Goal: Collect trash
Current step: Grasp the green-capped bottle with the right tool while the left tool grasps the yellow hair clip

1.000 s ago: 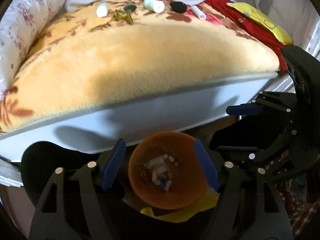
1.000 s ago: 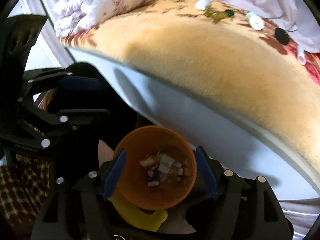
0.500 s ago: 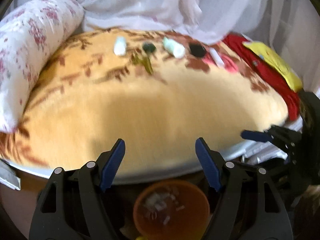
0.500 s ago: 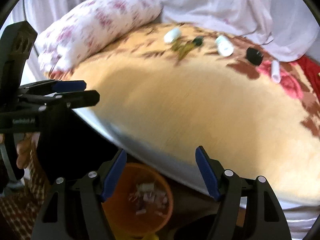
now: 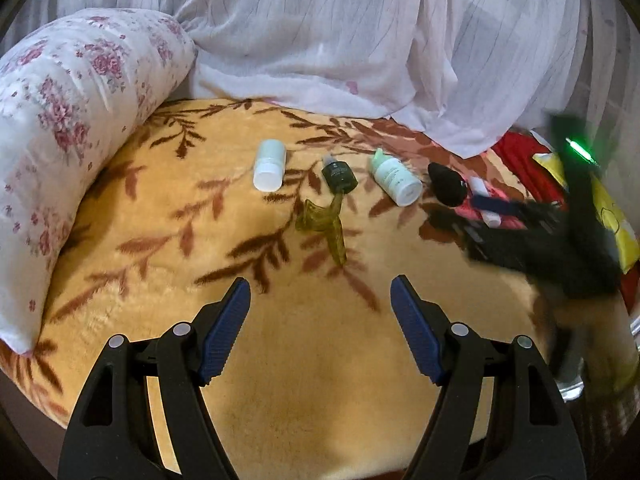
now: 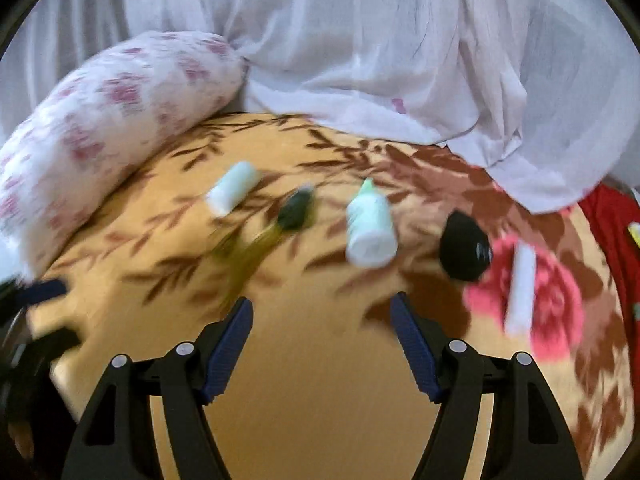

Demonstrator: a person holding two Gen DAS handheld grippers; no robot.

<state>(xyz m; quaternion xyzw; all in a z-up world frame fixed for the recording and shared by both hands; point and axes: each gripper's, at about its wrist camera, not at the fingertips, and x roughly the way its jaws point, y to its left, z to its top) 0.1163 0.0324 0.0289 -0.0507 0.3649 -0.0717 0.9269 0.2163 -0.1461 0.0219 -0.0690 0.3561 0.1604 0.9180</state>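
Observation:
Several pieces of trash lie in a row on the orange leaf-patterned blanket (image 5: 320,360): a white bottle (image 5: 269,165), a dark green dropper bottle (image 5: 339,174), a yellow-green plastic piece (image 5: 326,226), a pale green bottle (image 5: 396,178), a black cap (image 5: 447,184) and a small white tube (image 5: 484,202). The right wrist view shows the same row, blurred: white bottle (image 6: 232,188), pale green bottle (image 6: 370,226), black cap (image 6: 464,248), white tube (image 6: 520,292). My left gripper (image 5: 320,328) is open and empty above the blanket. My right gripper (image 6: 322,340) is open and empty, short of the pale green bottle.
A floral bolster pillow (image 5: 60,140) lies along the left. White sheer fabric (image 5: 360,40) is heaped behind the trash. A red cloth (image 5: 528,160) and a yellow packet (image 5: 612,216) lie at the right. The right gripper's body (image 5: 560,240) shows blurred in the left wrist view.
Both grippers have risen from over the orange bin beside the bed and moved forward over the blanket. The bin has dropped out of view. Both stay open.

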